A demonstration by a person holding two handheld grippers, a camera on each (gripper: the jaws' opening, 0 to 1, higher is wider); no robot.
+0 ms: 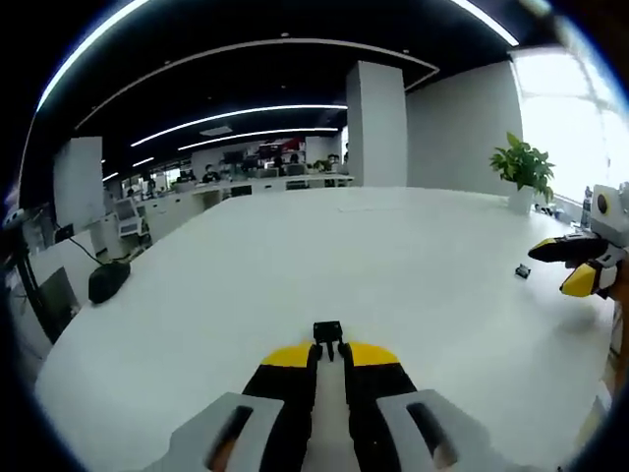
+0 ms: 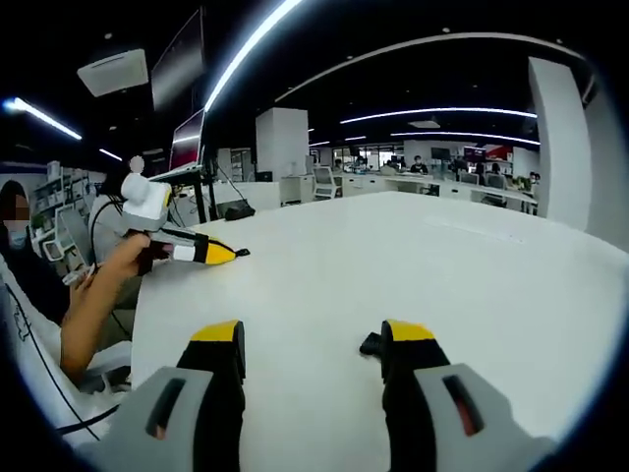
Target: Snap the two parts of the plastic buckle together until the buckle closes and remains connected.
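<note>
In the left gripper view my left gripper [image 1: 328, 350] is shut on a small black buckle part [image 1: 327, 330] that sticks out past its yellow tips, above the white table [image 1: 373, 246]. The second black buckle part [image 1: 522, 271] lies on the table at the right, just ahead of my right gripper [image 1: 575, 265]. In the right gripper view my right gripper [image 2: 314, 339] stands open, and that part [image 2: 371, 343] sits against the inner side of its right-hand finger [image 2: 408, 339]. My left gripper [image 2: 211, 253], held by a hand, comes in from the left with its buckle part [image 2: 241, 253] at the tip.
A potted plant [image 1: 524, 165] stands at the table's far right edge, and a black object [image 1: 108, 280] lies near its left edge. A person [image 2: 93, 295] sits beside the table [image 2: 472, 275], next to a monitor stand [image 2: 192, 147]. A white pillar [image 1: 375, 123] rises behind the table.
</note>
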